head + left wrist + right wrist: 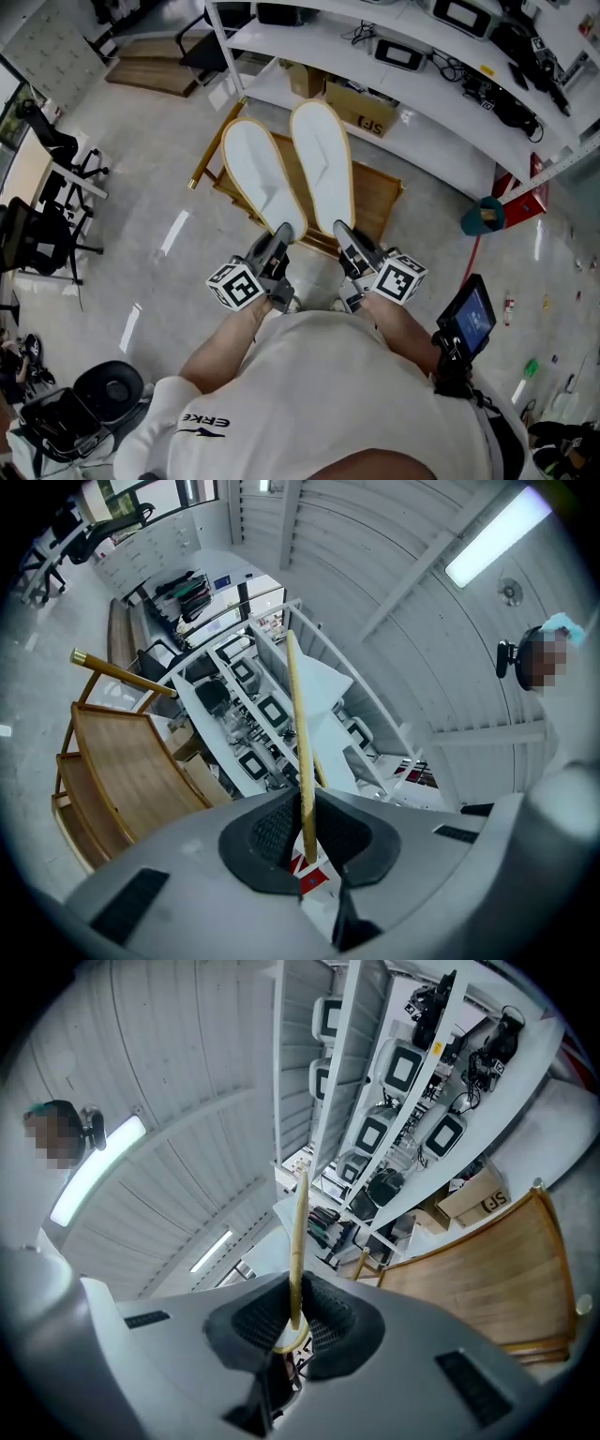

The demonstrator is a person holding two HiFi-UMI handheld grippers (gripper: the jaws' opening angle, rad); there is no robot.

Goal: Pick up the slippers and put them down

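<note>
Two flat white slippers with tan edging are held out side by side in the head view, above a wooden rack [375, 202]. My left gripper [281, 234] is shut on the heel end of the left slipper [258, 173]. My right gripper [345, 232] is shut on the heel end of the right slipper [323, 155]. In the left gripper view the left slipper [302, 742] shows edge-on as a thin tan strip pinched between the dark pads [272, 834]. The right gripper view shows the right slipper [299, 1241] the same way, clamped between its pads [323, 1321].
A white shelving unit [394, 103] with devices, cables and a cardboard box [361, 111] stands beyond the rack. Office chairs [42, 234] stand at the left, a round black stool [108, 386] at lower left. A mounted screen [466, 319] sits by my right elbow.
</note>
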